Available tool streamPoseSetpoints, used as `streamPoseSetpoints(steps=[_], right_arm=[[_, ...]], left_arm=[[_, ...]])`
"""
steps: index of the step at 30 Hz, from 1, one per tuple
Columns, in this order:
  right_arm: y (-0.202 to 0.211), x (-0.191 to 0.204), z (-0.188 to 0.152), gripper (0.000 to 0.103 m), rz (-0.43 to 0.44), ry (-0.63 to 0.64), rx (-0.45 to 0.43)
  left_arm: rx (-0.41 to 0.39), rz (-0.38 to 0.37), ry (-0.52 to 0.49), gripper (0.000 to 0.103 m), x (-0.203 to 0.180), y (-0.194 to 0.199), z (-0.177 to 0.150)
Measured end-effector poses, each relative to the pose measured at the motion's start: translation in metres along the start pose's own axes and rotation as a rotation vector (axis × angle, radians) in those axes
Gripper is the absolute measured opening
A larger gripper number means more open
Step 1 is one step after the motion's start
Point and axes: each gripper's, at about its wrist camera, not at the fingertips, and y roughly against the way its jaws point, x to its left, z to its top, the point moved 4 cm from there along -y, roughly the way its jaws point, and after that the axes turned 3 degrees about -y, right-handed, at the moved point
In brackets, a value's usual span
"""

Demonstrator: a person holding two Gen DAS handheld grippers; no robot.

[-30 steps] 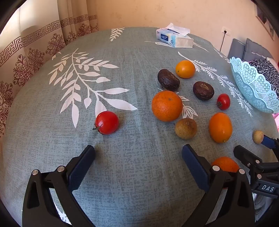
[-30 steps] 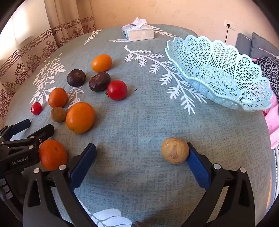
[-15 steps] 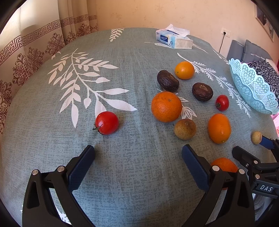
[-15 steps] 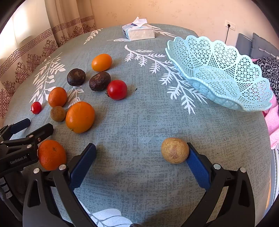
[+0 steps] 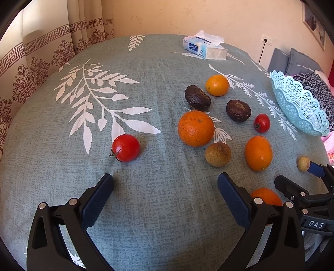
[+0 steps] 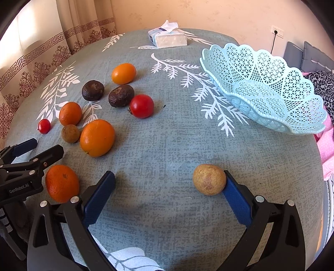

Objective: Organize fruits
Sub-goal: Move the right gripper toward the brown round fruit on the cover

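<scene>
The small round brown fruit (image 6: 209, 179) sits at 4 o'clock touching the right gripper's (image 6: 169, 187) wide-open jaw, looks light and hard, so pinch its middle; the left gripper (image 5: 165, 192) gapes wide too.

A round table is covered with a grey-green tablecloth (image 5: 146, 198) printed with white leaf sprigs. A tissue box (image 5: 204, 49), white and blue with a tissue sticking out of its top, sits at the far edge of the cloth. Beige curtains (image 5: 41, 56) with a brown key-pattern border and floral motifs hang to the left, behind the table. On the cream wall (image 6: 219, 14) at the far right is a white socket (image 6: 277, 32) with a dark cable running down from it. Grey cushions (image 6: 313, 58) lie at the right, with a black-and-white patterned fabric (image 5: 317, 87) and a pink dotted cloth (image 6: 327, 146) near them.
</scene>
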Motion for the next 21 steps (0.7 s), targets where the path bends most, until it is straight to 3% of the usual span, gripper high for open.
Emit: streamPoseSetpoints(steps=[6,21], right_arm=[[0.0,0.0,0.0,0.101,0.0,0.001,0.001],[0.015,0.002,-0.001,0.1,0.053,0.01,-0.047]], left_arm=[[-0.041,-0.072,0.033,0.098,0.005,0.009,0.002],[-0.113,-0.069,-0.043,0.098,-0.009,0.037,0.004]])
